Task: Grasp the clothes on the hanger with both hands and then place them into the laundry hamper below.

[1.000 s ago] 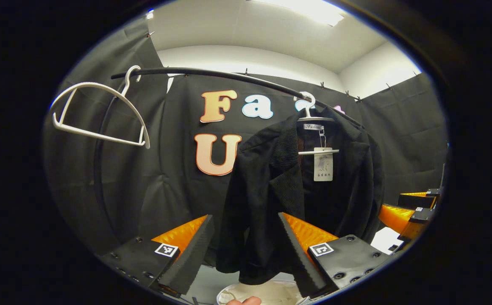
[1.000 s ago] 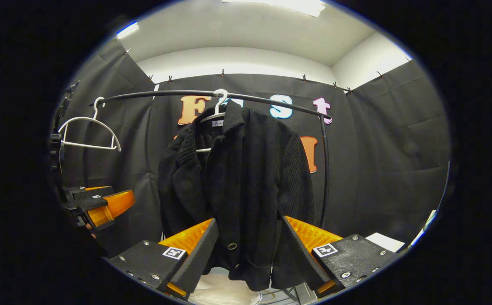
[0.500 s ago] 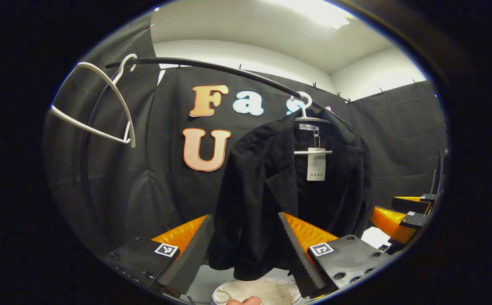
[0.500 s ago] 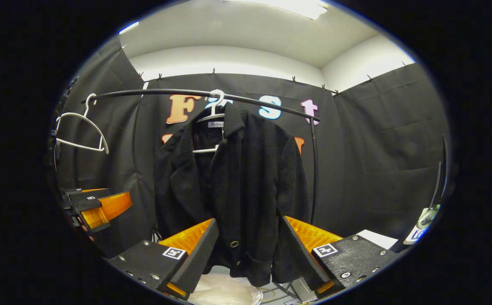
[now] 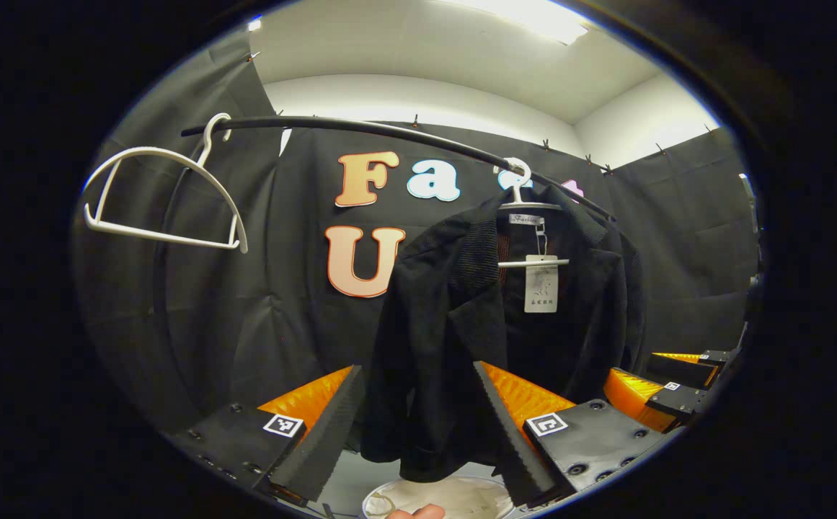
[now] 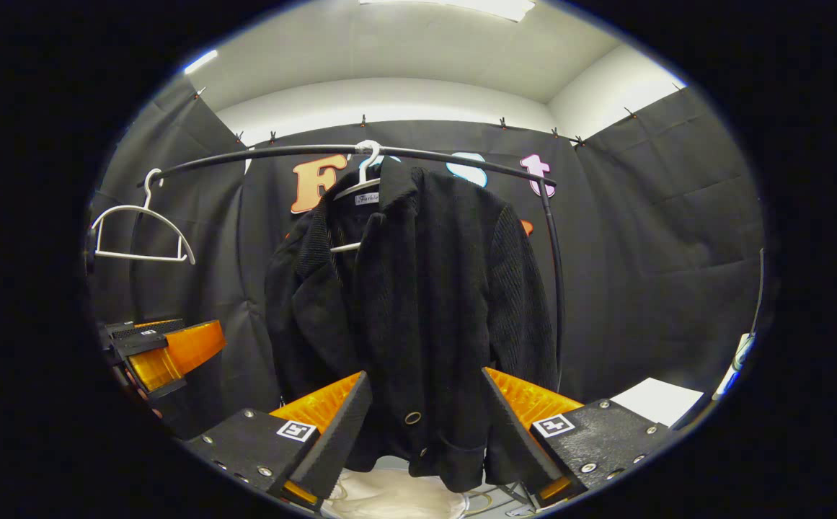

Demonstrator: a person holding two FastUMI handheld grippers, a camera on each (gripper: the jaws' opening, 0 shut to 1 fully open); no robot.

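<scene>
A black jacket hangs on a white hanger from a curved black rail. A paper tag dangles inside its collar. My left gripper stands open in front of the jacket's lower left side, apart from the cloth. My right gripper is open too, facing the jacket's buttoned front hem. Each gripper appears at the edge of the other's view, the right gripper and the left gripper. A white hamper sits below the jacket.
An empty white hanger hangs at the rail's left end. The rail's upright post stands just right of the jacket. A white sheet lies at the lower right. A fingertip peeks in at the bottom edge.
Both views have shifted slightly; the jacket looks a little larger in the right gripper view. The empty hanger has swung back to level. Both grippers stay open.
</scene>
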